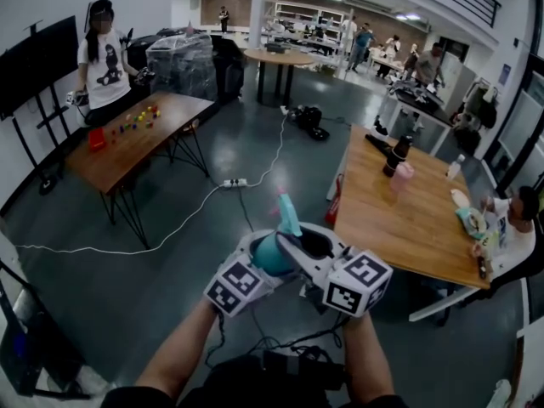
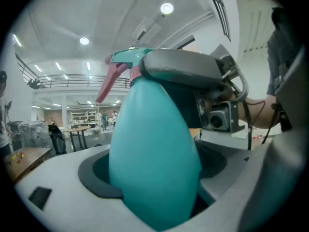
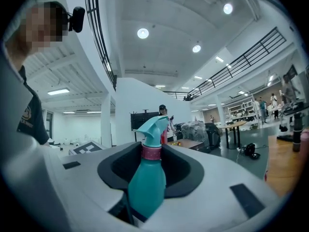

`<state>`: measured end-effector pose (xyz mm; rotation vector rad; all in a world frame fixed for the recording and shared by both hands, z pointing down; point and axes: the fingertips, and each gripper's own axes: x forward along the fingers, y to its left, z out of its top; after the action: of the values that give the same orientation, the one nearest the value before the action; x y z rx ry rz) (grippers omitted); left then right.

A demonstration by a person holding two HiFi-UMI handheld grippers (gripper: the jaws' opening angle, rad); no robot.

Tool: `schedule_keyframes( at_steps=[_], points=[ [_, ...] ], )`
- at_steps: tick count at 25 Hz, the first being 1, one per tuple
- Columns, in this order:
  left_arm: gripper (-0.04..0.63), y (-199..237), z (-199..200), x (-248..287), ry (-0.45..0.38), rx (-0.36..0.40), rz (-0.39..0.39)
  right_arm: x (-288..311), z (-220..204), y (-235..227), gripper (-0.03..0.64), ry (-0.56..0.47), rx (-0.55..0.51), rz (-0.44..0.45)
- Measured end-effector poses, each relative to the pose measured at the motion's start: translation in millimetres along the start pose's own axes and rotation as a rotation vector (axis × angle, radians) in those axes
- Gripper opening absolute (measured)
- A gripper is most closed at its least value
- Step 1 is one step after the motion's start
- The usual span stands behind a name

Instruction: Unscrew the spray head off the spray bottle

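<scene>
Sitting between left tongs (image 2: 153, 190), right tongs (image 3: 150, 175): spray bottle (image 1: 274, 252)

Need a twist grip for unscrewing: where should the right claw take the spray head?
On the pink collar, coming in side-on across the neck. It is the round ring under the spray head; the trigger juts out, and the left claw holds the bottle body.

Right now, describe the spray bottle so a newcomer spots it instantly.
Head view, bottom centre, beside the long wooden table: the left gripper and right gripper meet. The spray bottle stands between their fingers, the only teal thing there, with a pink collar and trigger.
</scene>
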<state>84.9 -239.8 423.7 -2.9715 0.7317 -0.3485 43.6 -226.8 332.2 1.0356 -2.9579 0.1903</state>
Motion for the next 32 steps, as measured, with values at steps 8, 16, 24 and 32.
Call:
schedule_keyframes(
  at_steps=[8,16,24,32],
  points=[
    [0.436,-23.5,11.1,-5.3,-0.028,0.026,-0.171,-14.3,9.5,9.2,0.133,-0.034,0.03,0.132],
    [0.436,-28.3,-1.5,-0.2,0.019,0.033,-0.172,-27.2,22.7,1.0,0.133,-0.081,0.027,0.124],
    [0.436,-26.8,-28.0,10.4,0.109,0.043,-0.116,-45.3,48.2,-13.1,0.133,-0.179,0.002,0.014],
    [0.436,-23.7,-46.2,15.3,0.169,0.056,-0.088,-61.8,69.1,-19.2,0.133,-0.255,-0.004,-0.037]
  ],
)
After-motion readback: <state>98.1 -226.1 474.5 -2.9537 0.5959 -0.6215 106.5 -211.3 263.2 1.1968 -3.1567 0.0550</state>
